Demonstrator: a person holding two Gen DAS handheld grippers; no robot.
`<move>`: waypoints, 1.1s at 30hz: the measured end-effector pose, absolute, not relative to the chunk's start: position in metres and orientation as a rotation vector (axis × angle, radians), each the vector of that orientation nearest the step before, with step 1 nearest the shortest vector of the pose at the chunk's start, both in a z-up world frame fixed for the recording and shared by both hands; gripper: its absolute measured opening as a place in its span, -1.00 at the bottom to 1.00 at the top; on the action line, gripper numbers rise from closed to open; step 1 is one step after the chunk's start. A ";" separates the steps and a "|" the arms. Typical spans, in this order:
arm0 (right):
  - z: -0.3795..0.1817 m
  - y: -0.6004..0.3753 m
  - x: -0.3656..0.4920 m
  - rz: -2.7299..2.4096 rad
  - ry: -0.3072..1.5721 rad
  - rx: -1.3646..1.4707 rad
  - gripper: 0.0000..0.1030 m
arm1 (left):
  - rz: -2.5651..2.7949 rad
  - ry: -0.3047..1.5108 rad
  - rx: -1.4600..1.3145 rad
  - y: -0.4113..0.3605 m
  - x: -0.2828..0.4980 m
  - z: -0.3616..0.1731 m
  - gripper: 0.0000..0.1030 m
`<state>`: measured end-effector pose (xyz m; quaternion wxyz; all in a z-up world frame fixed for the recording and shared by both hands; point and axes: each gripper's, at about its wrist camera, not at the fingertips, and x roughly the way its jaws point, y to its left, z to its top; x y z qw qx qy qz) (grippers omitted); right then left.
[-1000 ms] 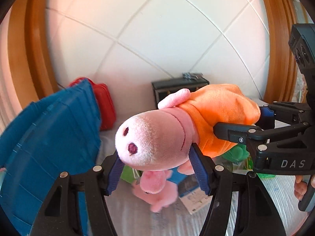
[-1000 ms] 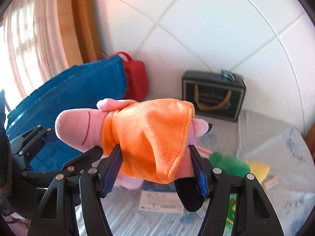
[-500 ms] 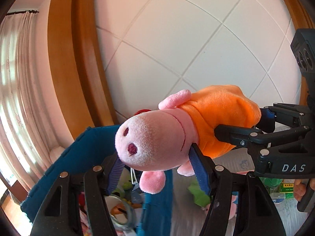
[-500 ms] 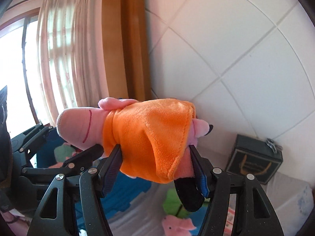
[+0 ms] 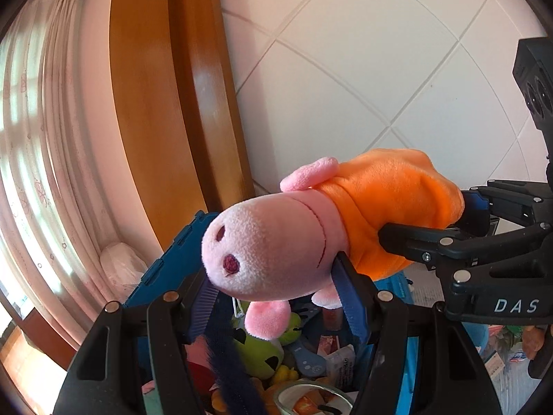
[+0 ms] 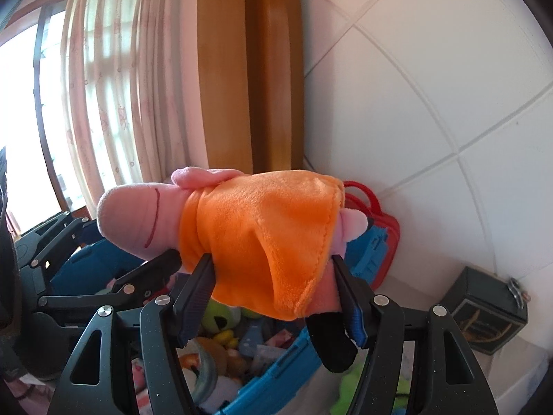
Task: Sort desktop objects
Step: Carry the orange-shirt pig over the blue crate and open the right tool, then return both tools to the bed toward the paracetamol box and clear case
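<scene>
A plush pig (image 5: 269, 242) with a pink head and an orange dress hangs level in the air, gripped at both ends. My left gripper (image 5: 276, 276) is shut on its pink head. My right gripper (image 5: 435, 221) comes in from the right and is shut on the orange body. In the right wrist view the pig (image 6: 262, 228) fills the middle, with the right gripper (image 6: 273, 276) clamped on the dress and the left gripper (image 6: 114, 245) on the snout end. Below the pig stands an open blue bin (image 5: 166, 263) holding several toys.
A green plush (image 5: 266, 346), packets and a glass jar lie in the blue bin (image 6: 276, 370). A red case (image 6: 380, 228) leans behind it, and a dark box (image 6: 484, 311) stands by the tiled wall. A wooden frame (image 5: 166, 103) and curtains are at the left.
Both grippers have carried the pig up and to the left, from over the table to above the blue bin, whose inside now shows. Neither grip has changed.
</scene>
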<state>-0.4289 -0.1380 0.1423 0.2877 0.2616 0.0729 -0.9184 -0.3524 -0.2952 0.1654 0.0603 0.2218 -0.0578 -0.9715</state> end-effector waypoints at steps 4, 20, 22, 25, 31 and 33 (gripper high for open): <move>0.132 -0.167 -0.449 -2.463 0.219 0.762 0.26 | -2.913 -0.187 0.740 -0.315 -0.371 0.152 0.23; 0.116 -0.162 -0.441 -2.515 0.241 0.838 0.59 | -2.890 -0.159 0.861 -0.301 -0.361 0.146 0.25; 0.121 -0.155 -0.433 -2.524 0.225 0.820 0.71 | -2.892 -0.158 0.837 -0.296 -0.353 0.150 0.26; 0.129 -0.141 -0.417 -2.538 0.207 0.773 0.84 | -2.913 -0.147 0.807 -0.282 -0.336 0.158 0.26; 0.139 -0.105 -0.385 -2.583 0.207 0.713 0.99 | -2.922 -0.157 0.790 -0.251 -0.310 0.165 0.34; 0.143 -0.089 -0.372 -2.599 0.194 0.672 0.99 | -2.927 -0.172 0.783 -0.237 -0.300 0.167 0.34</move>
